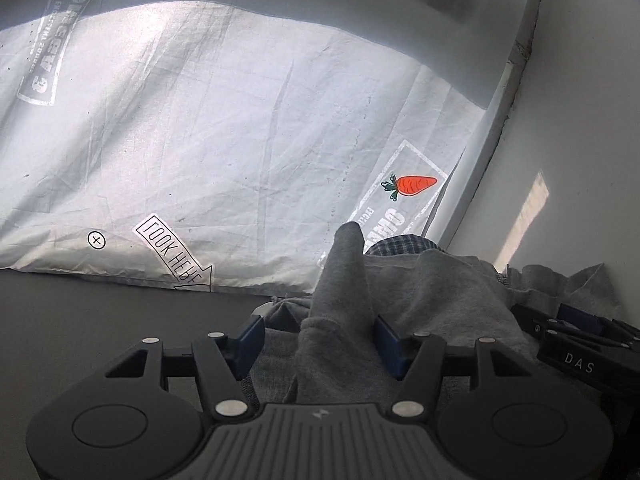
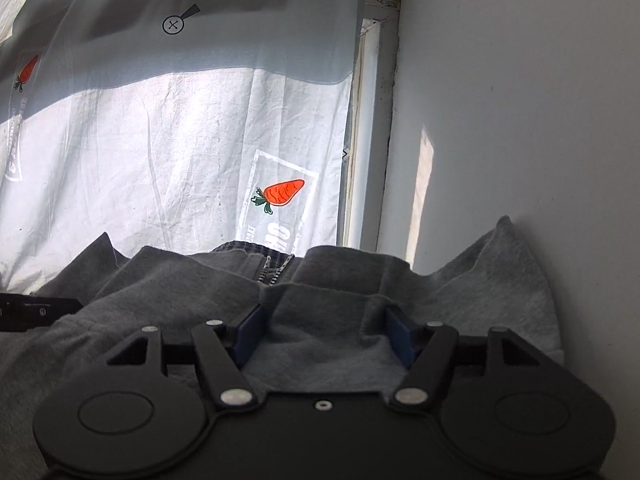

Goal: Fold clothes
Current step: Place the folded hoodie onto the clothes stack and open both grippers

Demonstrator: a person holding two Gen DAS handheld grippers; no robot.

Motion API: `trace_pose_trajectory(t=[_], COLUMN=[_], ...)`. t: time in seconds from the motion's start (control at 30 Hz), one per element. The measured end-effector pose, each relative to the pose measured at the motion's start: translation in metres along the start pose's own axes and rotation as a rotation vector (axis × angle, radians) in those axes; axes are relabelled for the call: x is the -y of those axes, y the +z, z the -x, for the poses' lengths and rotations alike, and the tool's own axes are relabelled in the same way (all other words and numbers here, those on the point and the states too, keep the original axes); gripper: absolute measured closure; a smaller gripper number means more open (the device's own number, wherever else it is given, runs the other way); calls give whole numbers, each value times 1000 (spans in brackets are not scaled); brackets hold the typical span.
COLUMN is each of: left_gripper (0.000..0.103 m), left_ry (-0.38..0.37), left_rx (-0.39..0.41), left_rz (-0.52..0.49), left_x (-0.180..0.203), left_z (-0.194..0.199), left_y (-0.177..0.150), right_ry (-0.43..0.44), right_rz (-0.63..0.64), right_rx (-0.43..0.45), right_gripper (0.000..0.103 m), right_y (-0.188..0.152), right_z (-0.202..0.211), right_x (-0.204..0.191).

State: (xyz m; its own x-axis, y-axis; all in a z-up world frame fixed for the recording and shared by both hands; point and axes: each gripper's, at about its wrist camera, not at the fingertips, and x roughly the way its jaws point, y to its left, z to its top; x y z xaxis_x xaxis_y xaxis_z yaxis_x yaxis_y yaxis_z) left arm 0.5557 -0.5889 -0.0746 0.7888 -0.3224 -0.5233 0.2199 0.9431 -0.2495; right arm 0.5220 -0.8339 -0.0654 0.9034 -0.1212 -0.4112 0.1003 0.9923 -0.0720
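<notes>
A grey zip-up sweatshirt (image 1: 432, 292) with a plaid lining lies bunched on a dark table. In the left wrist view a fold of its fabric stands up between the blue pads of my left gripper (image 1: 320, 344), whose jaws stand wide apart around it. In the right wrist view the sweatshirt (image 2: 200, 292) fills the foreground, its zipper (image 2: 272, 272) showing at the collar. My right gripper (image 2: 324, 336) has its jaws wide apart with grey cloth lying between the pads. The right gripper (image 1: 580, 344) also shows at the right of the left wrist view.
A white printed curtain (image 1: 240, 128) with carrot pictures hangs behind the table (image 1: 100, 320). A white wall (image 2: 520, 120) and window frame (image 2: 372, 140) stand close on the right. The left gripper's body (image 2: 32, 312) shows at the left edge of the right wrist view.
</notes>
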Motion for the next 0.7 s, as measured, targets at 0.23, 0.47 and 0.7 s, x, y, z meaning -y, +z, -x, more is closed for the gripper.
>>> trace_pose_trajectory(t=[0.23, 0.47, 0.7], left_gripper=[37, 20, 0], left_ry=[-9, 12, 80], left_rx=[-49, 60, 272], left_rz=[103, 113, 7], left_x=[-16, -32, -46], left_z=[-32, 24, 142], left_y=[0, 17, 12], right_ry=[23, -4, -8], right_rz=[-8, 30, -36], right_rx=[-56, 21, 138], right_gripper=[26, 3, 0], right_y=[-2, 15, 19], right_z=[-33, 12, 112], right_x=[2, -13, -46])
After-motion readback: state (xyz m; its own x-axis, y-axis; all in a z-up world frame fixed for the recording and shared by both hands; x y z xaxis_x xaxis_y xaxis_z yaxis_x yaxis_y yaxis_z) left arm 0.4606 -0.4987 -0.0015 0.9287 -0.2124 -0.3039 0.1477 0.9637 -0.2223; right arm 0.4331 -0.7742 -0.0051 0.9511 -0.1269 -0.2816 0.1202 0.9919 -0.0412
